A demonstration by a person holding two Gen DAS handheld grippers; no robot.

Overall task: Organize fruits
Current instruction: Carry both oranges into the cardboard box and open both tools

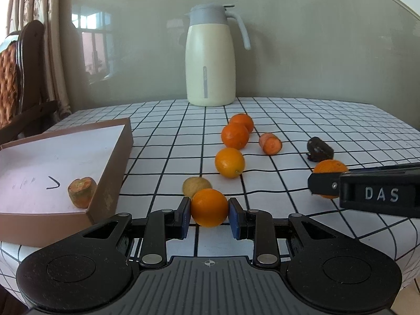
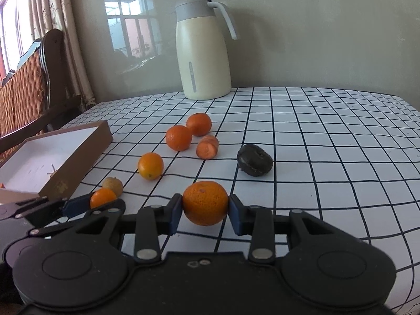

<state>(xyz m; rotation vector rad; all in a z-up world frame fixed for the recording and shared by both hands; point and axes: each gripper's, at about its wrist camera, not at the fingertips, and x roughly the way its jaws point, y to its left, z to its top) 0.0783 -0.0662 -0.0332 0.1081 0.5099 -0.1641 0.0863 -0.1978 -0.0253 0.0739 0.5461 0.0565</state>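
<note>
A white tablecloth (image 1: 302, 120) with a black grid is covering the table, and a greenish wall is reflecting a window behind it. Nearest, the left gripper (image 1: 209, 211) is clamping a smooth orange (image 1: 209, 207) between its blue pads, at six o'clock in its own view, low over or on the cloth. The right gripper (image 2: 205, 207) is likewise pinching a rougher, pebbled orange (image 2: 205, 202); its side plate is showing the raised letters "DAS" at three o'clock in the left view. Both fruits are looking light, round and firm, with a skin that is giving slightly, so gripping across the widest middle is probably keeping them from rolling out. Just behind the smooth orange a small tan fruit (image 1: 196, 185) is sitting, possibly a kiwi or a longan; the view is too soft to say. At nine o'clock a brown box (image 1: 115, 162) is lying open, holding a stubby carrot-like chunk (image 1: 82, 192) and faint pen marks that cannot be read. Farther out, three more oranges (image 1: 230, 162), a carrot piece (image 1: 270, 143) and a dark wrinkled lump (image 1: 320, 149) are lying loose. At twelve o'clock a cream thermos jug (image 1: 210, 60) is standing against the wall.
</note>
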